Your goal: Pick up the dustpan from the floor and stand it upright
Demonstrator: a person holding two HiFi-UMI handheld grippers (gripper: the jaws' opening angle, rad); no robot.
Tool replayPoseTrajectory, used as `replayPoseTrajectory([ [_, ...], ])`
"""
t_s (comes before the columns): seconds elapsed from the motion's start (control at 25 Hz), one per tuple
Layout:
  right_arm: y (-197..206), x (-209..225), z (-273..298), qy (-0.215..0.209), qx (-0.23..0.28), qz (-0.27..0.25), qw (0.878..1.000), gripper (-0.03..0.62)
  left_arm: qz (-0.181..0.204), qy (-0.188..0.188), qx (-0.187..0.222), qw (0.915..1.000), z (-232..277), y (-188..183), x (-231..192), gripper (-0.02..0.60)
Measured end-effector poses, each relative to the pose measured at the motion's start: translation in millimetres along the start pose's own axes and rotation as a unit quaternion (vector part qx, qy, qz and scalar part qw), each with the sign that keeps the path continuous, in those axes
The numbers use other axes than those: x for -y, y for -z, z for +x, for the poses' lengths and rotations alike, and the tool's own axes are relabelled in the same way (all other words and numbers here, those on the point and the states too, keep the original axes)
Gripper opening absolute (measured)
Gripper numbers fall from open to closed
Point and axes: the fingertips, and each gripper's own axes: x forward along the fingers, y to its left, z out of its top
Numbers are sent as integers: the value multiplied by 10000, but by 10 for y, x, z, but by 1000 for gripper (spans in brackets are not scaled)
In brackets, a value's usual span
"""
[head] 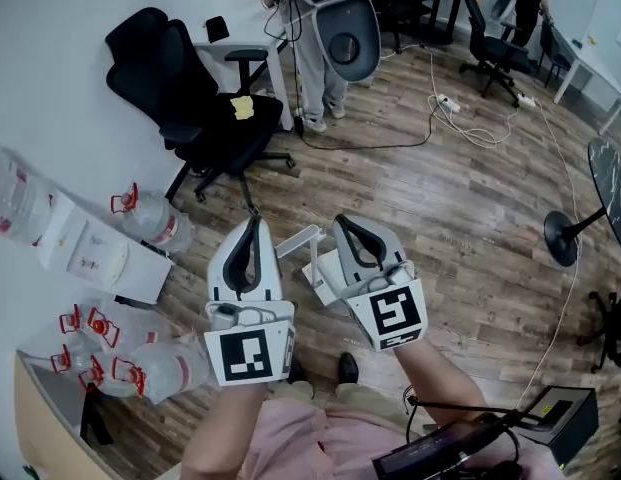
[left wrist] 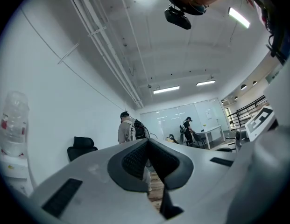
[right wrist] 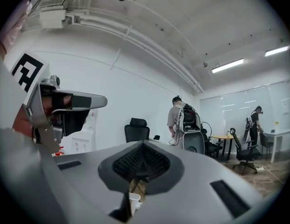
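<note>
Two grippers are hovering side by side above the wooden floor (head: 460, 198). The left gripper (head: 255, 223) is pressing its jaws together on nothing. One white dustpan (head: 324, 268) is lying on the floor just past them. The right gripper (head: 345, 224) is squeezing its jaws together too, empty.

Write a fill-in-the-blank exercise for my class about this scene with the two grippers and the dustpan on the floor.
The white plastic dustpan rests on the ____ floor. The left gripper and the right gripper both have their jaws ____, holding nothing. In the head view, the black office chair stands to the ____ of the standing person.
Missing words: wooden; shut; left.
</note>
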Motion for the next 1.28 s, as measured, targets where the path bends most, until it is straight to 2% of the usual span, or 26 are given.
replayPoseTrajectory([
  [0.12,-41,25,-25,14,76,-57,10000,2,146,29,124,9998,1,-76,21,9],
  [0.28,-57,57,-38,42,38,-22,10000,2,38,37,81,10000,-3,-124,80,9],
  [0.8,-141,41,48,-122,235,-33,9996,2,68,-110,11,9999,22,-114,29,9],
  [1.28,-155,2,59,-215,188,-43,9996,2,99,-119,-8,9999,15,-103,47,9],
])
